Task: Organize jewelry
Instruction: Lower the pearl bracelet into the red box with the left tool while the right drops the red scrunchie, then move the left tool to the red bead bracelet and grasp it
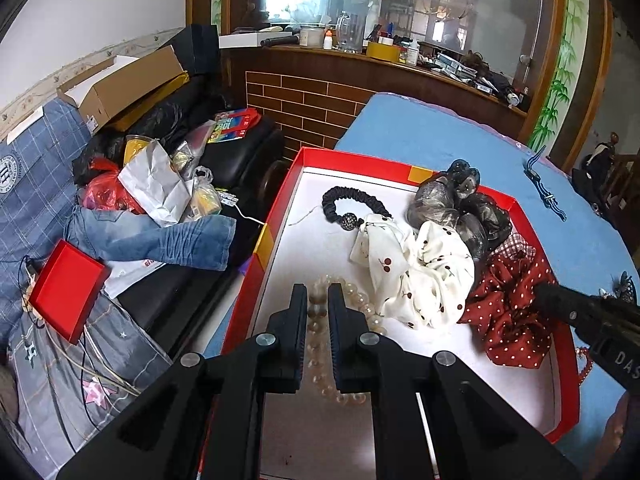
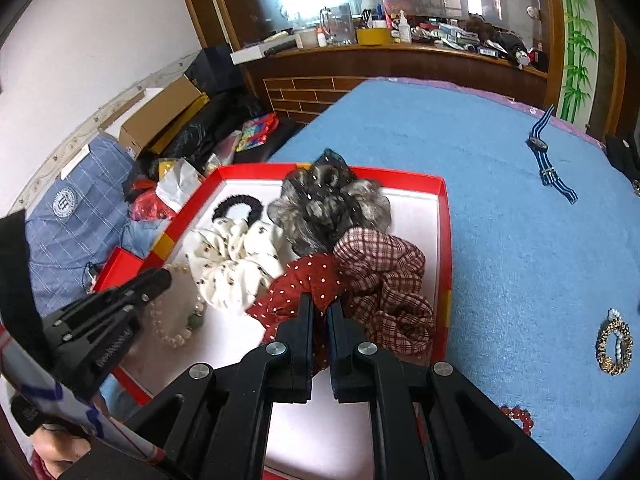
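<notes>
A red box (image 1: pixel 280 196) (image 2: pixel 446 216) with a white floor holds scrunchies and a pearl bead bracelet (image 1: pixel 360 304) (image 2: pixel 176 332). My left gripper (image 1: pixel 318 292) hangs over the bracelet with jaws narrowly apart, beads showing in the gap. My right gripper (image 2: pixel 320 304) is shut on the red polka-dot scrunchie (image 2: pixel 296 284) (image 1: pixel 508 320). A white cherry scrunchie (image 1: pixel 416 272) (image 2: pixel 236 268), a black hair tie (image 1: pixel 352 204) (image 2: pixel 236 204), a grey scrunchie (image 1: pixel 456 204) (image 2: pixel 328 204) and a plaid scrunchie (image 2: pixel 384 284) lie in the box.
On the blue table cover (image 2: pixel 520 240) lie a striped watch (image 2: pixel 548 156) (image 1: pixel 544 184), a leopard bracelet (image 2: pixel 614 344) and red beads (image 2: pixel 520 420). A cluttered sofa (image 1: pixel 120 208) with a small red lid (image 1: pixel 66 288) stands left of the table.
</notes>
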Motion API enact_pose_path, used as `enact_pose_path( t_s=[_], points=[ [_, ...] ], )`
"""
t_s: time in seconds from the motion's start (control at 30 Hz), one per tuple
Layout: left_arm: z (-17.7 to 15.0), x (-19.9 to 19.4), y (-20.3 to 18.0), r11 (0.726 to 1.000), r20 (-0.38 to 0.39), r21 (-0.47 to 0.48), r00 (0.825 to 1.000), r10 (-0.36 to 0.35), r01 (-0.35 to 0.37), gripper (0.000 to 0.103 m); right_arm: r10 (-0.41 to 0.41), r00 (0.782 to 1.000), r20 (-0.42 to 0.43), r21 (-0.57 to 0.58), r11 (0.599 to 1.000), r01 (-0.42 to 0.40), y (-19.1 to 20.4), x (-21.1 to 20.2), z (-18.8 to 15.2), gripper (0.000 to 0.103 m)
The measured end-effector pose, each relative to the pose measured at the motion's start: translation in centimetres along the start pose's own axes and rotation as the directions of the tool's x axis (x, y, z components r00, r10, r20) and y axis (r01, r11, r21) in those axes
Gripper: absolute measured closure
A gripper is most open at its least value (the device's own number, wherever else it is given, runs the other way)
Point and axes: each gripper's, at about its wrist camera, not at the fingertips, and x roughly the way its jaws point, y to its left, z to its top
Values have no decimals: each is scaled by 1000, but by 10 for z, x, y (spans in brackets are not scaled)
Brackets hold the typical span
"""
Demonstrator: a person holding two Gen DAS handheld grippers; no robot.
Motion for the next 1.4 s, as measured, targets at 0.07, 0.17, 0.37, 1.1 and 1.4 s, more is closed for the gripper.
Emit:
enact_pose_path(
  t_s=[0.07, 0.17, 0.37, 1.1, 1.4],
  points=[
    [1, -2, 0, 1000, 7, 1, 1000, -6, 6, 93, 0, 1000, -11, 6, 1000, 0, -4, 3, -2, 94],
    [1, -4, -3, 1000, 14, 9, 1000, -9, 9, 89, 9, 1000, -28, 13, 1000, -9, -7, 5, -4, 92],
    [1, -12, -7, 1000, 29, 17, 1000, -9, 9, 80, 23, 1000, -19, 18, 1000, -23, -10, -6, -5, 78],
    [-3, -58, -64, 992, 67, 105, 994, -83, 76, 71, 33, 997, 74, 133, 990, -43, -62, -81, -26, 77],
    [-11, -67, -115, 972, 42, 197, 990, -138, 127, 71, -8, 995, 103, 241, 970, -18, -121, -110, -41, 77]
  ],
)
